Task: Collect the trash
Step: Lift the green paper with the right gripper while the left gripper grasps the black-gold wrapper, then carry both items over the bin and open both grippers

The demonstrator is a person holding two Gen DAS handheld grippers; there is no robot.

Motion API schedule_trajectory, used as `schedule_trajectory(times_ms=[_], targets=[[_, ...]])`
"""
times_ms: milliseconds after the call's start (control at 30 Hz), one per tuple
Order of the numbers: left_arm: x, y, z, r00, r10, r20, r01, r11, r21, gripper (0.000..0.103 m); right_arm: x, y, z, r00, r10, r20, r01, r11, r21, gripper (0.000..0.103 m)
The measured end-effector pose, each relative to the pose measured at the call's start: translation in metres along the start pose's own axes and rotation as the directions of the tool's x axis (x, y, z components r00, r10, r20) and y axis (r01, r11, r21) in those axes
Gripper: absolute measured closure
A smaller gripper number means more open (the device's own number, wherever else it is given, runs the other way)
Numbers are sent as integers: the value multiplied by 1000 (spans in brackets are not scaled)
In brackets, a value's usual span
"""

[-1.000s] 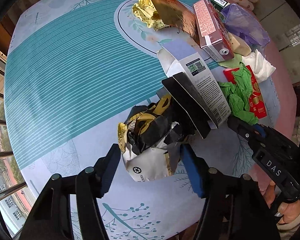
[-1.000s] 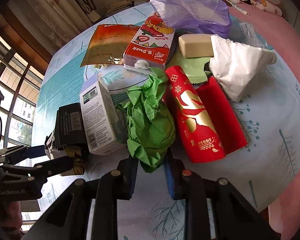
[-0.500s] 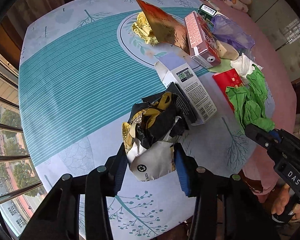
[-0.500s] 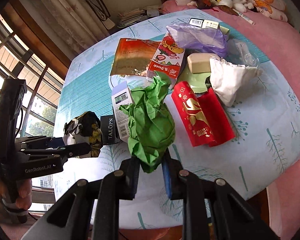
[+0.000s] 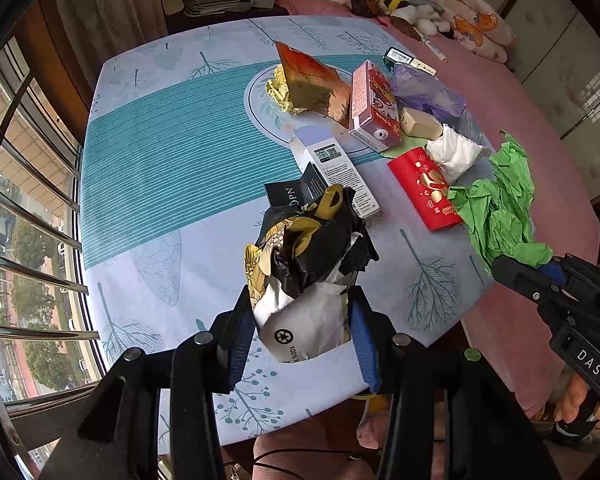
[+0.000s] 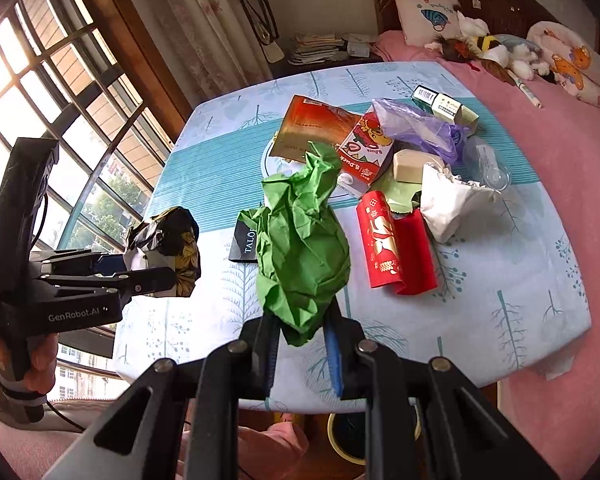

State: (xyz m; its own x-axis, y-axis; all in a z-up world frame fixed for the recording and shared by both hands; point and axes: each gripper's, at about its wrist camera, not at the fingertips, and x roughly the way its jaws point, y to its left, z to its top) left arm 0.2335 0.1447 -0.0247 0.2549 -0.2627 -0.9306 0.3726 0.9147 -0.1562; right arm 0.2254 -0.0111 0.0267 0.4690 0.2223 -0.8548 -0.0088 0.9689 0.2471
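My left gripper (image 5: 302, 330) is shut on a crumpled black, yellow and white wrapper (image 5: 308, 264), lifted above the near edge of the table (image 5: 148, 168). The same wrapper (image 6: 168, 240) shows at the left of the right wrist view, in the left gripper (image 6: 156, 268). My right gripper (image 6: 300, 340) is shut on a crumpled green paper (image 6: 300, 240), also raised off the table; this green paper (image 5: 496, 204) hangs at the right of the left wrist view, held by the right gripper (image 5: 516, 266).
Left on the table: a black box (image 6: 244, 242), a white carton (image 5: 336, 168), a red envelope (image 6: 384, 244), a juice carton (image 6: 366, 152), an orange foil bag (image 6: 312, 128), white tissue (image 6: 448, 200), a purple bag (image 6: 416, 128). A bin rim (image 6: 340, 436) shows below the near edge.
Both grippers have risen from the table with their loads. The left jaws closed on the wrapper and lifted it; the green paper came up off the red envelope.
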Motion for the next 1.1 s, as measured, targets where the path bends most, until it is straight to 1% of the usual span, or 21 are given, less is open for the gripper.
schedule_trajectory(times_ms=[100,167,233,333,400,533,633,733,867,967,1100], targets=[[-16,-22,-19,999,21,43,-20,999,-27,60,-15,-8,-12,1000,25,6,-25,998,-52,83],[-24,-38,-33,997,33,74,-28,998,-64,59,-24,-14,-22,999,39,-4,-39,994,-104,83],[-31,-56,-49,992,48,113,-36,993,-109,59,-33,-21,-34,998,54,-16,-56,986,-157,83],[-37,-84,-74,983,93,157,-68,985,-159,59,-48,-37,-55,996,78,-32,-83,975,-207,83],[-38,-103,-90,979,113,168,-82,980,-182,59,-57,-51,-70,995,91,-45,-99,970,-224,83],[-36,-137,-121,976,125,175,-87,973,-213,59,-70,-79,-99,990,113,-79,-129,962,-240,83],[-28,-160,-142,981,129,144,-96,971,-218,59,-70,-94,-125,985,119,-124,-146,962,-232,83],[-15,-175,-159,990,109,94,-86,972,-217,59,-67,-106,-148,978,127,-167,-160,966,-202,83],[11,-193,-181,993,114,37,-106,978,-182,59,-53,-116,-180,969,131,-210,-166,973,-159,83],[45,-202,-197,995,101,-20,-103,981,-167,58,-27,-127,-207,960,113,-255,-145,983,-111,83],[107,-206,-221,991,82,-105,-97,985,-146,58,19,-144,-245,948,81,-308,-101,994,-50,83]])
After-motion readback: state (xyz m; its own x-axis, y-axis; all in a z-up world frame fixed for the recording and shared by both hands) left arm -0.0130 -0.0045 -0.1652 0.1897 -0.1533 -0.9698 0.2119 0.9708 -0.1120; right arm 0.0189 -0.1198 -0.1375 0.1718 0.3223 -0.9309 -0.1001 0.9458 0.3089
